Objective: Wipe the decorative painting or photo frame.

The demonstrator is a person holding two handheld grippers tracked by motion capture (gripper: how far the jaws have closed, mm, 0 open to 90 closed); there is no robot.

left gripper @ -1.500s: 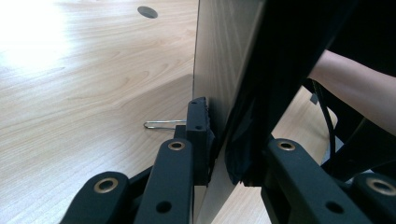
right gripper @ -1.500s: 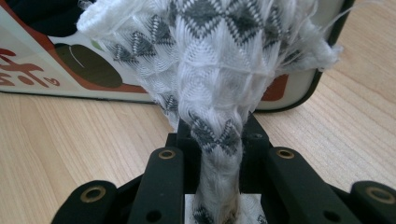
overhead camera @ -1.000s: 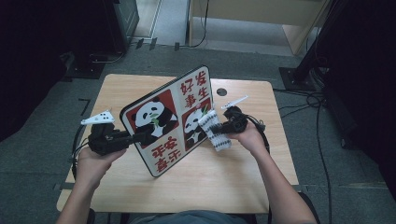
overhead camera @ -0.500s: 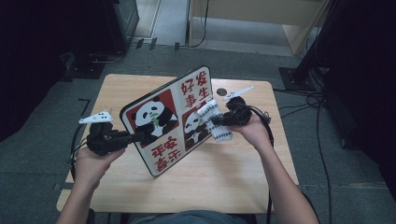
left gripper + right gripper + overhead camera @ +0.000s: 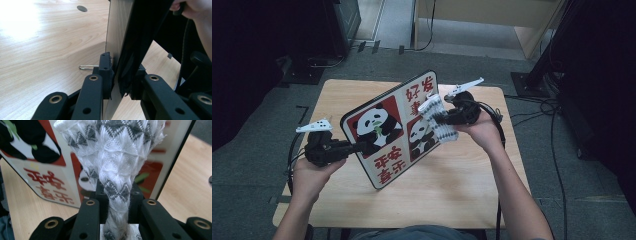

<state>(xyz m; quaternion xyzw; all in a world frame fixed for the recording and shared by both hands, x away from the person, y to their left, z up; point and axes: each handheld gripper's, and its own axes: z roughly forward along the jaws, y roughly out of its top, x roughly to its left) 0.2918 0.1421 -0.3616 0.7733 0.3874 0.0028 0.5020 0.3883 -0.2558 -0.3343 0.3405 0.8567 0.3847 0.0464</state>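
Above tabletop (image 5: 462, 200), item one: panda board (image 5: 392, 127), tilted on edge, lower corner near wood; my left tool (image 5: 362, 146) clenched on its left rim. Item two: white-grey woven cloth (image 5: 439, 120), pinched in my right tool (image 5: 439, 119), pressed against printed face. Judged: wiping under way, mid-board; lower half, characters left to wipe.

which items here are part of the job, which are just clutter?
In use:
- red-and-white panda picture board, clamped at its edge by the left gripper
- white-and-grey woven cloth, pinched in the right gripper, held against the board

Lying about:
- small bent metal wire on the light wooden table
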